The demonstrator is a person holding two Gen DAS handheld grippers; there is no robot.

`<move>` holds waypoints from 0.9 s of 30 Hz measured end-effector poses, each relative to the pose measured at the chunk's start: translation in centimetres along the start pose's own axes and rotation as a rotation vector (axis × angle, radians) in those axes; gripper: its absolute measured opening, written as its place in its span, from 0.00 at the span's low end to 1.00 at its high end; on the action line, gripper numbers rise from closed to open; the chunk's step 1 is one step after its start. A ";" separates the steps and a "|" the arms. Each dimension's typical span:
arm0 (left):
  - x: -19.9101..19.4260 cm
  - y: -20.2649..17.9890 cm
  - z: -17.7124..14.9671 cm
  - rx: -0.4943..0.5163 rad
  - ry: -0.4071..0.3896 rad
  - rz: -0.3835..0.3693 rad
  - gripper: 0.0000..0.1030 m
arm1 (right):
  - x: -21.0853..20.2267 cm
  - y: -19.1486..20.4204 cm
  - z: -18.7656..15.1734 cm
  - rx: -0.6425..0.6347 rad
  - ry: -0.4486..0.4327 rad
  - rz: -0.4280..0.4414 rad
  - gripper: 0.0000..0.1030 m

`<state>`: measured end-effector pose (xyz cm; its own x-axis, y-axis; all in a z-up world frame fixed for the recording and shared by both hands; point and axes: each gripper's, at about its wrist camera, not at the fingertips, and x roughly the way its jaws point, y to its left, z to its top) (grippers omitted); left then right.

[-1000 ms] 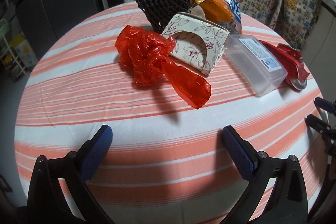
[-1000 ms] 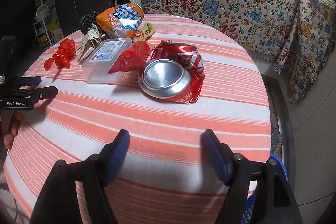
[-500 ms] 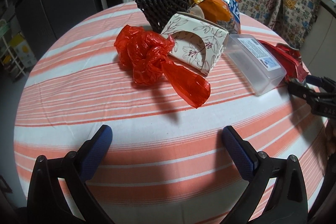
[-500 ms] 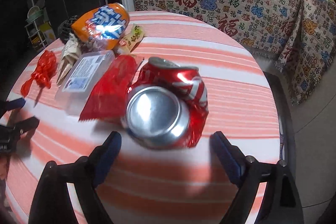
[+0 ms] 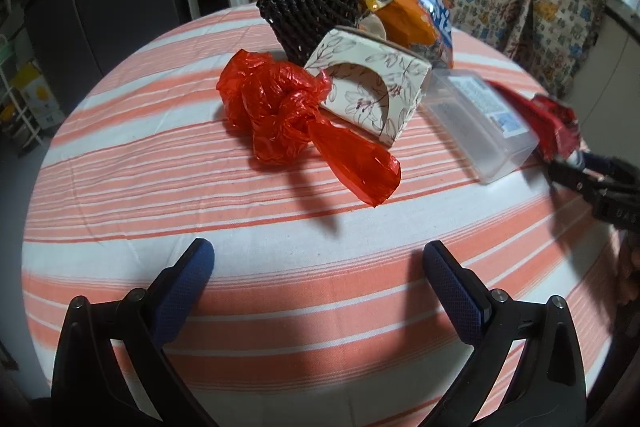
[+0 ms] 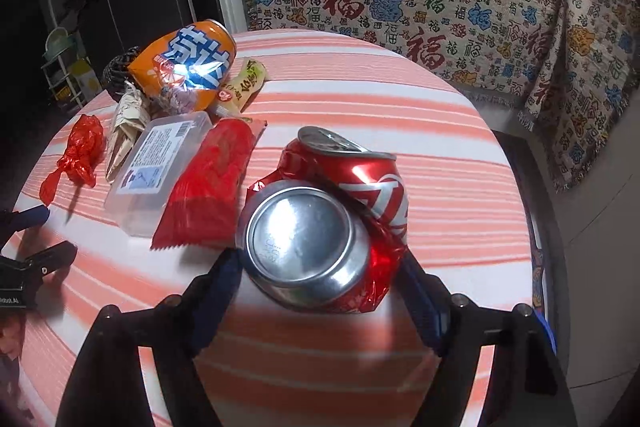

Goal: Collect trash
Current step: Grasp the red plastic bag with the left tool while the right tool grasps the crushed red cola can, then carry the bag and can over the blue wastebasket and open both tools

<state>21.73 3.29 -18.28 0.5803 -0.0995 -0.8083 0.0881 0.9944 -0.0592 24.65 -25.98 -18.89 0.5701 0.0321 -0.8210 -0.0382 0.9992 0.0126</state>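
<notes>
Low in frame, the right gripper (image 6: 320, 291) straddles the crushed can (image 6: 326, 223), jaws open: light, sharp-creased; grip its sides.

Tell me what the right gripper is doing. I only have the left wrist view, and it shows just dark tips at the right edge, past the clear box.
Observer: The right gripper is low over the table, its open jaws either side of a crushed red can that lies with its silver base towards the camera.
Operator: Have the jaws closed on it?
Observer: No. They stand wide, level with the can's base. I cannot tell whether they touch it.
Operator: Is anything hidden behind the orange can from my side?
Observer: Yes. A yellow snack wrapper lies beside the orange can, on the side towards the patterned blanket.
</notes>
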 end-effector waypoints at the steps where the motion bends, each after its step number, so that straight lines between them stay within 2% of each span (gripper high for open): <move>1: -0.4 0.7 0.0 -0.025 -0.012 -0.038 1.00 | -0.2 0.1 -0.3 0.001 -0.005 -0.006 0.77; 6: -2.2 3.2 1.4 -0.121 -0.076 -0.127 0.99 | -0.8 0.1 -0.8 0.006 -0.017 -0.026 0.77; 9: -2.2 3.4 3.5 -0.158 -0.072 -0.172 0.99 | -0.6 -0.1 -0.9 0.004 -0.011 -0.034 0.77; 11: -1.3 3.1 5.0 -0.152 -0.063 -0.153 0.99 | -0.6 -0.1 -0.9 0.004 -0.011 -0.033 0.77; 14: 1.9 3.0 6.4 -0.139 -0.015 -0.071 0.97 | -0.7 0.0 -0.9 0.002 -0.020 -0.038 0.77; 16: 3.2 3.4 6.1 -0.138 0.006 -0.039 0.70 | -1.0 0.0 -0.9 0.004 -0.035 -0.038 0.77; 18: 3.1 3.6 5.6 -0.130 -0.018 -0.052 0.40 | -1.4 -0.2 -1.0 0.013 -0.047 -0.032 0.77; 23: 1.3 3.7 4.3 -0.109 -0.033 -0.115 0.38 | -2.2 -1.0 -1.4 0.033 -0.058 -0.019 0.77; 27: 0.0 2.7 2.7 -0.057 0.011 -0.166 0.38 | -2.1 -1.5 -2.4 0.034 0.021 0.044 0.78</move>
<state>24.18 5.89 -16.87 0.5524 -0.2623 -0.7912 0.1353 0.9648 -0.2254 21.57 -27.57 -18.51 0.5512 0.0760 -0.8309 -0.0351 0.9971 0.0679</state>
